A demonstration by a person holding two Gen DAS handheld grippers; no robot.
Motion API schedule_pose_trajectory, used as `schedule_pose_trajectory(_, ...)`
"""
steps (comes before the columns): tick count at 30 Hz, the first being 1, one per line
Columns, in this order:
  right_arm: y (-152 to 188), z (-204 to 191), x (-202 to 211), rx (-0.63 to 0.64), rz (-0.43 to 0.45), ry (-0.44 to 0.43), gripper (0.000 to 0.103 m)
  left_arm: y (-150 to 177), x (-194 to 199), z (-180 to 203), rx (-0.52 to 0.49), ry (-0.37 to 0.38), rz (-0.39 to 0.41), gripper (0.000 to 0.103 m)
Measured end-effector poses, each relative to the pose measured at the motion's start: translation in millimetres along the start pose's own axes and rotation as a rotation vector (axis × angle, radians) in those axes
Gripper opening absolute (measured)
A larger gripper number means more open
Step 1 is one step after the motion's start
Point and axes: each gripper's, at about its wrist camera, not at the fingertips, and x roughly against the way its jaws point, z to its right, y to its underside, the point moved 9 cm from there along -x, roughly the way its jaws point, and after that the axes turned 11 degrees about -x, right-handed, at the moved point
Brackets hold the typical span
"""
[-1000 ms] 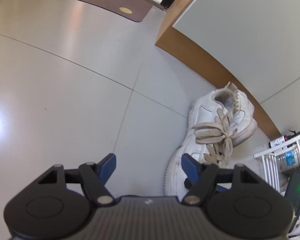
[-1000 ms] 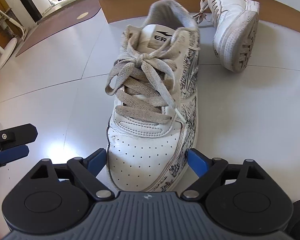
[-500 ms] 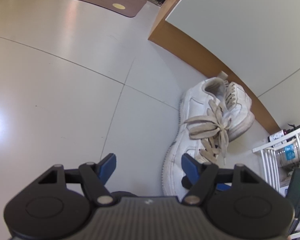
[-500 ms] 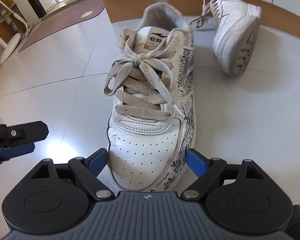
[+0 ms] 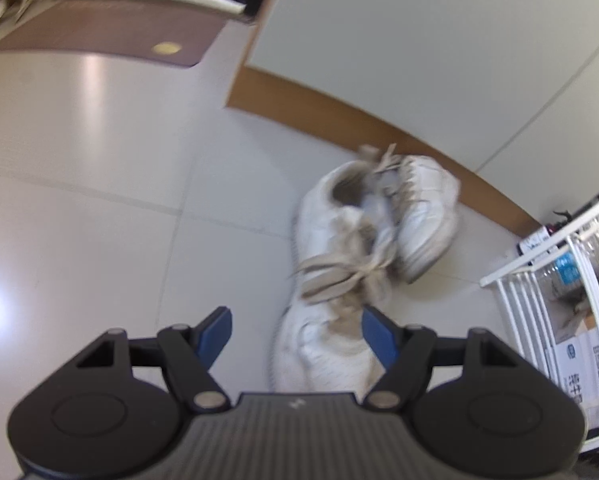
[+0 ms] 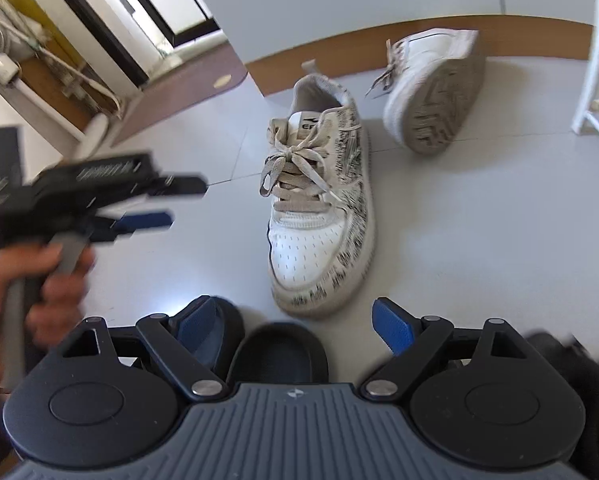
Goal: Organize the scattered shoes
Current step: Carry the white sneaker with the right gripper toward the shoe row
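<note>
A: Left view: left gripper (image 5: 295,332) fingers spread, empty. Sneaker (image 5: 331,280) lies on the floor (image 5: 79,200) ahead, right of centre, long axis pointing away.

B: Right view: right gripper (image 6: 295,320) fingers spread, empty. Sneaker's toe faces it; second shoe (image 6: 431,92) lies tipped, sole showing, beyond. Right is nearer.

The pale tiled floor (image 6: 479,220) carries an upright laced sneaker (image 6: 319,216) and a tipped sneaker (image 6: 431,92).

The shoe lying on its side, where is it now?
In the right wrist view, the tipped shoe lies upper right by the brown baseboard, behind the upright patterned sneaker.
</note>
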Motion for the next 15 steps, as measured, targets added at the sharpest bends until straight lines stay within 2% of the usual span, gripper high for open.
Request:
schedule_pose_trajectory(4, -4.4, 15.8, 2.0, -0.011, 0.013, 0.005, 0.089, -25.6, -14.4, 24.5, -0.068, 0.024, -0.001, 0.074)
schedule_pose_trajectory(8, -12.7, 27.3, -0.3, -0.036, 0.029, 0.003, 0.089, -40.9, -30.0, 38.1, -0.092, 0.04, -0.012, 0.074)
schedule_pose_trajectory(15, -45.7, 58.4, 10.8, -0.115, 0.11, 0.016, 0.089, -86.7, -54.2, 63.8, -0.135, 0.065, -0.001, 0.074)
